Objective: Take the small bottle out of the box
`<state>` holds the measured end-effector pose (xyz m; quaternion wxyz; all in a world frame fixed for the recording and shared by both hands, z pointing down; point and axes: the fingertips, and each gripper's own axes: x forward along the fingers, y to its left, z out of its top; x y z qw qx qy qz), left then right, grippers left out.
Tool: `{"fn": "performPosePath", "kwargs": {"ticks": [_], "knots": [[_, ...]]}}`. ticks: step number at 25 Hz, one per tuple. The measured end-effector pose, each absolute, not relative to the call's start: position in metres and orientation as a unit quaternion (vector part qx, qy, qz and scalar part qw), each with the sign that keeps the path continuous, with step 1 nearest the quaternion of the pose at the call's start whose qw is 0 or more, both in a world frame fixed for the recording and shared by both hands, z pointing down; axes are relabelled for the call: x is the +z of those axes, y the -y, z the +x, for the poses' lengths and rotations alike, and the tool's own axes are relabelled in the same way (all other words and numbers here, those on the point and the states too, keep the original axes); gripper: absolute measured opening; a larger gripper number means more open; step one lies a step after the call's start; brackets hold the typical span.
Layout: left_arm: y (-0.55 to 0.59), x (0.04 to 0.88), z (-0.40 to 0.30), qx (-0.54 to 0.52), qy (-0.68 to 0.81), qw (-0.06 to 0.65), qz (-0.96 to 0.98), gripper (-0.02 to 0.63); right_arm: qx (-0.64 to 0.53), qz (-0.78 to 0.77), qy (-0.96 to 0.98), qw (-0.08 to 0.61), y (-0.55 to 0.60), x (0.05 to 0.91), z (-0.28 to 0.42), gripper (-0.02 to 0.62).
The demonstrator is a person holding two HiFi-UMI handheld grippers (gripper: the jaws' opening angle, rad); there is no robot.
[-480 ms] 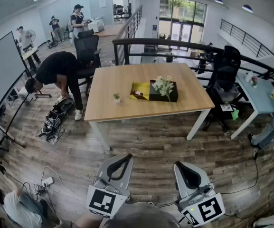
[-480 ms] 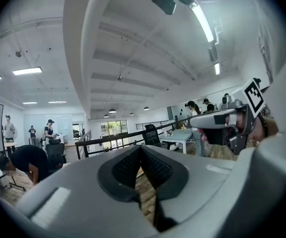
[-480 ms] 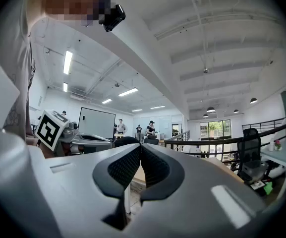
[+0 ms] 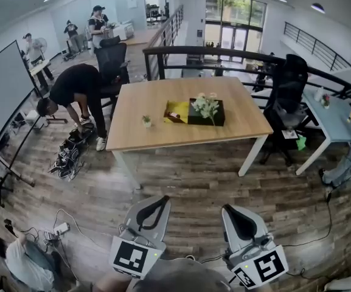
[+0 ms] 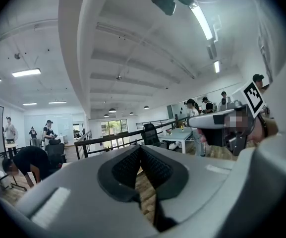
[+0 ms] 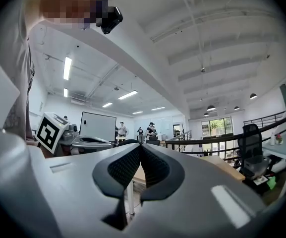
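The small bottle [image 4: 174,117] shows only as a faint speck in the yellow box [image 4: 172,107] on the wooden table [image 4: 163,135], well apart from both grippers. The left gripper [image 4: 162,201] and the right gripper [image 4: 229,211] each have their jaws clenched together on nothing.

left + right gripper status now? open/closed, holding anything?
Left gripper: closed, jaws together, nothing held.
Right gripper: closed, jaws together, nothing held.

The box [image 4: 219,116] sits mid-table [image 4: 163,136], a small plant [image 4: 146,120] to its left.
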<state>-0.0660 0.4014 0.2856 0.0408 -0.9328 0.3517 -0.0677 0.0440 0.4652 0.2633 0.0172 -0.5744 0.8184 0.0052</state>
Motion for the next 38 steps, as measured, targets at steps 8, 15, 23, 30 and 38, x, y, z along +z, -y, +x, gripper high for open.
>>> {"fn": "performPosePath", "kwargs": {"ticks": [8, 15, 23, 30, 38], "knots": [[-0.409, 0.292, -0.057, -0.078, -0.36, 0.04, -0.929, 0.0, -0.007, -0.577, -0.816, 0.034, -0.471, 0.269, 0.058, 0.084], [-0.398, 0.294, -0.051, -0.082, -0.36, 0.039, -0.928, 0.0, -0.008, -0.579, -0.815, 0.028, -0.458, 0.274, 0.063, 0.199], [-0.361, 0.3, -0.042, -0.079, -0.355, 0.036, -0.931, 0.0, -0.019, -0.583, -0.812, 0.011, -0.422, 0.287, 0.072, 0.199], [-0.296, 0.309, -0.039, -0.085, -0.353, 0.024, -0.931, 0.0, -0.037, -0.576, -0.816, -0.016, -0.35, 0.304, 0.073, 0.199], [-0.191, 0.321, -0.037, -0.105, -0.339, 0.035, -0.934, 0.0, -0.073, -0.578, -0.811, -0.055, -0.245, 0.327, 0.073, 0.199]]}}
